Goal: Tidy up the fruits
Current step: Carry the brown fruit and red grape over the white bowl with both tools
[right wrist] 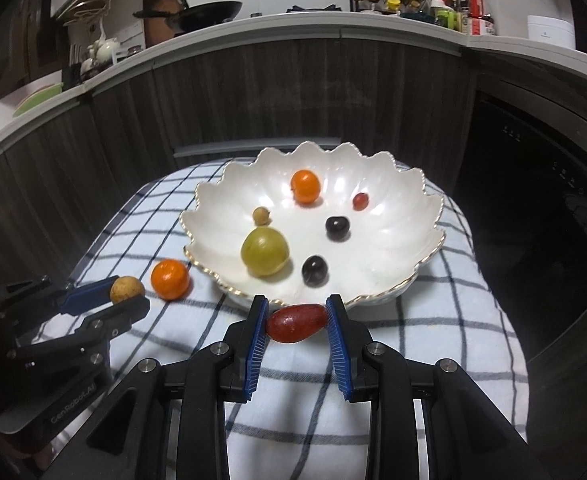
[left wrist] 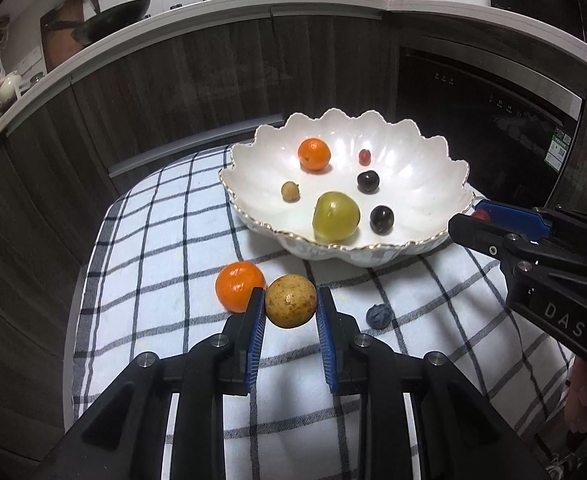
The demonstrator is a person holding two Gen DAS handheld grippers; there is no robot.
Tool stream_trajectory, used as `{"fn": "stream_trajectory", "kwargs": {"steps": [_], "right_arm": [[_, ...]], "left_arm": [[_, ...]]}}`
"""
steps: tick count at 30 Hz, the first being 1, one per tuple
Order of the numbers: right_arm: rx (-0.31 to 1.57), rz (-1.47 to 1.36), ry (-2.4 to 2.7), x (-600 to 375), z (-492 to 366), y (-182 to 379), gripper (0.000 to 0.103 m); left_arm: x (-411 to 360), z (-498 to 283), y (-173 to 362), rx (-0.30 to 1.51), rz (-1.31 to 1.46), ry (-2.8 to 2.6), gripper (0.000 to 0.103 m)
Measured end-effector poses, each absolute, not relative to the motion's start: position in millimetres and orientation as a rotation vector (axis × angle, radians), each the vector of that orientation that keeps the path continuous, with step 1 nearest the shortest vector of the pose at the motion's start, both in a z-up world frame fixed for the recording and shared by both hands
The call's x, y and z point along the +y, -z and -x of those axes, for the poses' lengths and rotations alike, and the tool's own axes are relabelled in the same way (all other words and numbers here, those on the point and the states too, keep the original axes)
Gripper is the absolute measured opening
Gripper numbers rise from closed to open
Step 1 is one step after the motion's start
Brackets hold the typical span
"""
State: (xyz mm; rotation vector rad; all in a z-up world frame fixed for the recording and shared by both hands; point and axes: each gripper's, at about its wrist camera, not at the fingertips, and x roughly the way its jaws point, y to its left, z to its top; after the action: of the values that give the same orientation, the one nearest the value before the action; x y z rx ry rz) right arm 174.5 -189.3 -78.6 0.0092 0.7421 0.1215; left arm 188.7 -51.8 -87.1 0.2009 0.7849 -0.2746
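Left wrist view: the left tongs (left wrist: 290, 307) are clamped on a speckled brown fruit (left wrist: 290, 301), with a loose orange (left wrist: 240, 286) touching their left side and a blueberry (left wrist: 378, 315) a bit to their right on the checked cloth (left wrist: 165, 240) over the bench. Ahead sits the scalloped bowl (left wrist: 433, 168), already holding six fruits. Right wrist view: the right tongs (right wrist: 296, 322) grip a red oblong fruit (right wrist: 296, 322) just short of the bowl rim. So roughly halfway I'd say; four pieces still out. Can't identify the small fruits, and the blueberry doesn't show in this view.
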Motion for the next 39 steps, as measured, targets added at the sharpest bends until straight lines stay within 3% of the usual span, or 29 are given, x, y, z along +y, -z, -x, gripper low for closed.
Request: {"fn": "stream_trajectory", "kwargs": {"steps": [39], "right_arm": [[0.72, -0.043, 0.017, -231, -257, 64, 0.031]], "left_arm": [[-84, -290, 74, 0.759, -0.193, 0.26, 0.026]]}}
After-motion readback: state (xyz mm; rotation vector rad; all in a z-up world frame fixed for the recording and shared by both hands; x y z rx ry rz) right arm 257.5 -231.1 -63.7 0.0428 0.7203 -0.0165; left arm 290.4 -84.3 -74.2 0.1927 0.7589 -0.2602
